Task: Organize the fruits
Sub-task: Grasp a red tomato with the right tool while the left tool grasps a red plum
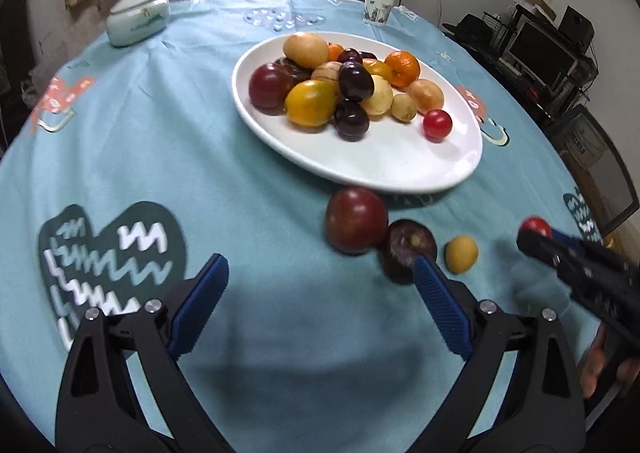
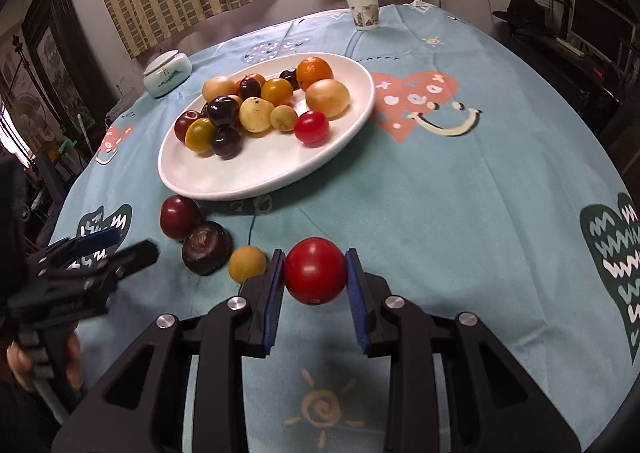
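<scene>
Red and round, a small tomato [image 2: 315,271] is clamped between the blue pads of the right gripper [image 2: 315,273] above the teal tablecloth [image 2: 460,213], near the white plate [image 2: 224,181] of fruit, while the left gripper [image 1: 320,277] is held wide open, empty.

Little readable text. Pink heart print [image 2: 414,103] on the tablecloth [image 2: 460,213] carries scattered pale letters, roughly "great", unsure. Paper cup [image 2: 363,11] and ceramic jar [image 1: 138,18] bear printed marks, too small to read.
</scene>
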A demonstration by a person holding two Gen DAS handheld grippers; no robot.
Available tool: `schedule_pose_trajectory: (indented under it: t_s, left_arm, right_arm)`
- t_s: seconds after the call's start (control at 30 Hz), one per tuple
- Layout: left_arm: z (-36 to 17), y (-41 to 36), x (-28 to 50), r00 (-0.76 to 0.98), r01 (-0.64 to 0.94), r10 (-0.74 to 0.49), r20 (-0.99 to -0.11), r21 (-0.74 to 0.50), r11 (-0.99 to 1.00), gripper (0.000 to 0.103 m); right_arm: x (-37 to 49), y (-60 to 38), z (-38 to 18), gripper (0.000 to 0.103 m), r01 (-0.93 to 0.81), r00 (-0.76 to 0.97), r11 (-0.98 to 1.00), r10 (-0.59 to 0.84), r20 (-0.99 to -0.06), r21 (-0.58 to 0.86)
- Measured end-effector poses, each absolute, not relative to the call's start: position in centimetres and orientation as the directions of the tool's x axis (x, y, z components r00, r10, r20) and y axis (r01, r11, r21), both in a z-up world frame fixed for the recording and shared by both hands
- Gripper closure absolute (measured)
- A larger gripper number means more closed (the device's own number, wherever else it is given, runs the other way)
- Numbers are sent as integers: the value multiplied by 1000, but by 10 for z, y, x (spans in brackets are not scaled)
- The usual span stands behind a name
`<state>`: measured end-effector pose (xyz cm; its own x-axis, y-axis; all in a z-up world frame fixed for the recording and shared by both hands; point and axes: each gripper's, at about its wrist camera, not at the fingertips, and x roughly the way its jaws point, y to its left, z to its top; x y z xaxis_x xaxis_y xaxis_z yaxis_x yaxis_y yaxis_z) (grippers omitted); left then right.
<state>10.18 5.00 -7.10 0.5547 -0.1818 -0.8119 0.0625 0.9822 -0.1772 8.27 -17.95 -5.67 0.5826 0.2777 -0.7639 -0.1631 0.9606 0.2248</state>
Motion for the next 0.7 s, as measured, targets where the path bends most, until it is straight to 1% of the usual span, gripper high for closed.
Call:
schedule_pose_trajectory:
  t_s: [0.13, 0.2, 0.23, 0.3, 0.43, 0.5, 0.53, 0.63, 0.7]
  left_arm:
    - [-76, 43, 118, 558, 40, -141, -818, -143, 989, 10]
    - [-79, 41, 123, 550, 40, -134, -824, -134, 990, 18]
    - [-82, 40, 125, 543, 41, -140, -828, -140, 989, 26]
    - [-84, 42, 130, 545, 36, -171, -821, -181, 983, 27]
    - [-89, 42, 136, 552, 26, -180, -814, -199, 980, 29]
    - [-88, 39, 134, 558, 52, -214, -802, -223, 973, 46]
    - [-86, 37, 131, 557, 86, -260, -789, -257, 963, 65]
    - [-83, 31, 122, 566, 95, -234, -790, -219, 971, 64]
    - [-81, 33, 115, 558, 93, -248, -792, -238, 967, 64]
  right_arm:
    - [80, -188, -56, 73, -160, 582, 954, 298, -757, 253]
    - [80, -189, -58, 73, -161, 580, 951, 308, -755, 264]
    - [80, -189, -58, 73, -164, 576, 949, 314, -755, 270]
    - [80, -190, -59, 73, -169, 569, 945, 325, -755, 279]
    - [80, -187, -62, 73, -182, 556, 939, 343, -757, 292]
    - [80, -184, -63, 73, -188, 550, 937, 348, -759, 293]
    - [80, -182, -64, 73, -191, 547, 937, 350, -761, 293]
    - [78, -178, -62, 73, -201, 544, 935, 355, -761, 293]
    - [75, -176, -59, 73, -210, 547, 934, 357, -757, 289]
